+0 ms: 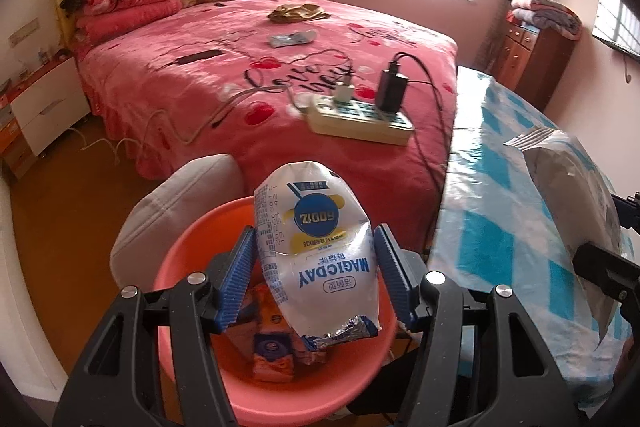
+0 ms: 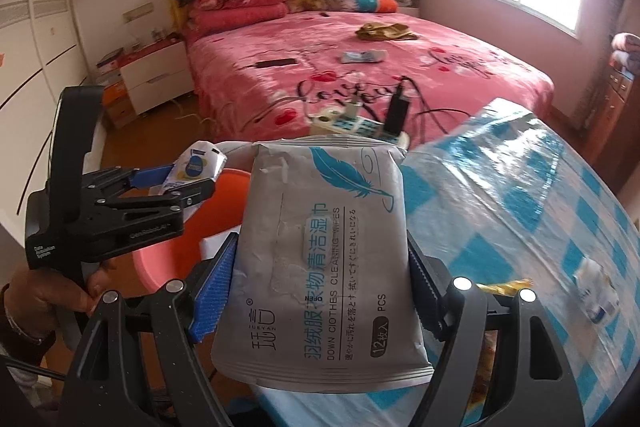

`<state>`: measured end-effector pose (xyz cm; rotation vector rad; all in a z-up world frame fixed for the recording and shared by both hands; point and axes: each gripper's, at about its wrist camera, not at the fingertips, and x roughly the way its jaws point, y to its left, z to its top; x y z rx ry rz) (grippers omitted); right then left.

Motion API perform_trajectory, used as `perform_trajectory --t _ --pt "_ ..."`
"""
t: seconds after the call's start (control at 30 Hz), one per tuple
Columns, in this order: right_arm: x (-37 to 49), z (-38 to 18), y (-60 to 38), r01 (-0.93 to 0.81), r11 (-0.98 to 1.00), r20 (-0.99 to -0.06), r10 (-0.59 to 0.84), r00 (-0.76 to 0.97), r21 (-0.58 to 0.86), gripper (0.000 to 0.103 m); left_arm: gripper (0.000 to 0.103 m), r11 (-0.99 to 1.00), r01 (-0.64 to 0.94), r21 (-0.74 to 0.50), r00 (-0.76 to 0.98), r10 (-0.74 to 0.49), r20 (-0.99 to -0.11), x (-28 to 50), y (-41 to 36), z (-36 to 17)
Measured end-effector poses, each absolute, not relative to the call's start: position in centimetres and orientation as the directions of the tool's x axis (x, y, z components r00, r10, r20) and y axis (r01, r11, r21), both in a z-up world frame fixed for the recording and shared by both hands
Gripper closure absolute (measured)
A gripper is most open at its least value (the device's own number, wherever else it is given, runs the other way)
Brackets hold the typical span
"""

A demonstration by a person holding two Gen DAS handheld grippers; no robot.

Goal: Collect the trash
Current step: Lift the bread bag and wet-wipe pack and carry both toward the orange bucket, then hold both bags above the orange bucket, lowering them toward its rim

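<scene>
Left wrist view: the left gripper [image 1: 316, 267] holds a white snack bag [image 1: 316, 247] above the pink basin [image 1: 180, 267] (wrappers already inside). The right gripper [image 2: 320, 267], beside the basin, clamps a wipes pack [image 2: 320, 259]; both await dropping, and table litter [image 2: 596, 287] remains.

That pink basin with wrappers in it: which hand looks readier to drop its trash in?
The left. Its gripper holds the white MAGICDAY pouch directly above the pink basin. The right gripper holds the grey wipes pack at the checked table's edge, beside the basin, so it probably goes second.
</scene>
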<state>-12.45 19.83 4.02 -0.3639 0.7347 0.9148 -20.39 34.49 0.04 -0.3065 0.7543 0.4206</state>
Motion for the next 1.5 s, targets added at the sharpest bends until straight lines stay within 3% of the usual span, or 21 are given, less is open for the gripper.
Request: perform_trajectory --t 0.8,1.5 --pt "-15.0 1.9 27.6 -0.907 0.421 -0.747 0.609 0.266 0.02 0.026 0.042 0.806 -0.59 -0.037 0.563 0.379 -0.734 -22.9 38.9 -1.7" --pt "-15.1 0.0 29.7 -0.922 0.387 -0.773 0.592 0.23 0.022 0.026 0.042 0.792 -0.611 0.004 0.524 0.408 -0.748 -22.7 39.5 -2.6"
